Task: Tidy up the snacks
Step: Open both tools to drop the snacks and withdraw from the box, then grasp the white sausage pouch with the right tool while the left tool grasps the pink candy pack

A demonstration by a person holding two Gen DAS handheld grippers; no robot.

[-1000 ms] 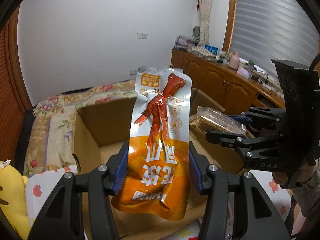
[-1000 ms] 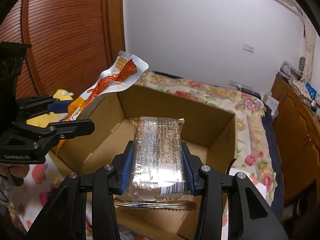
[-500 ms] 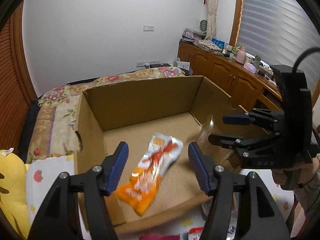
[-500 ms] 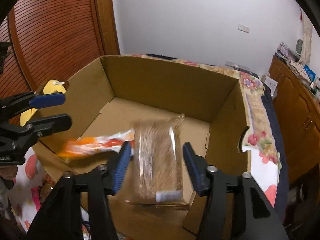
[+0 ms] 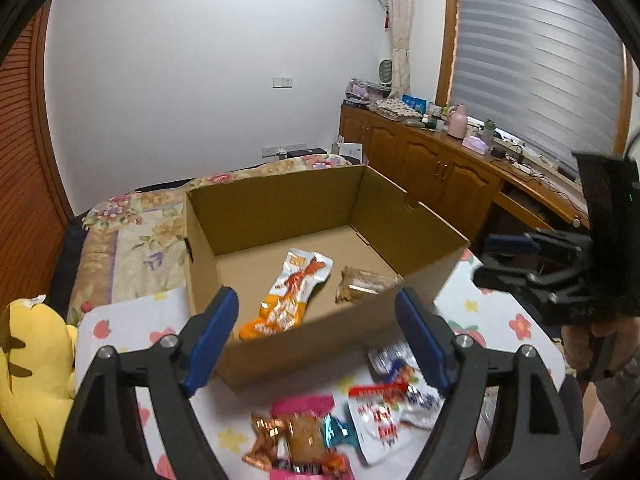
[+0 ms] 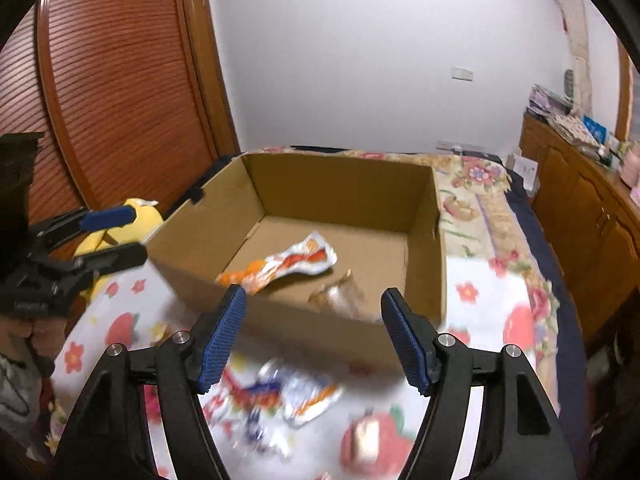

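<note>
Left gripper (image 5: 316, 336) and right gripper (image 6: 312, 336): jaws opening, nothing between them. Cardboard box (image 5: 280, 200) holds the orange snack packet (image 5: 292, 292) and, at its 3 o'clock, the brown snack packet (image 5: 362, 286). Loose snacks (image 5: 384, 404) lie at the box's 6 o'clock.

Ahead of my grippers sits one cardboard box (image 5: 420, 280). Two snack packets inside: one orange packet (image 5: 294, 292), one brown packet (image 5: 364, 286)
</note>
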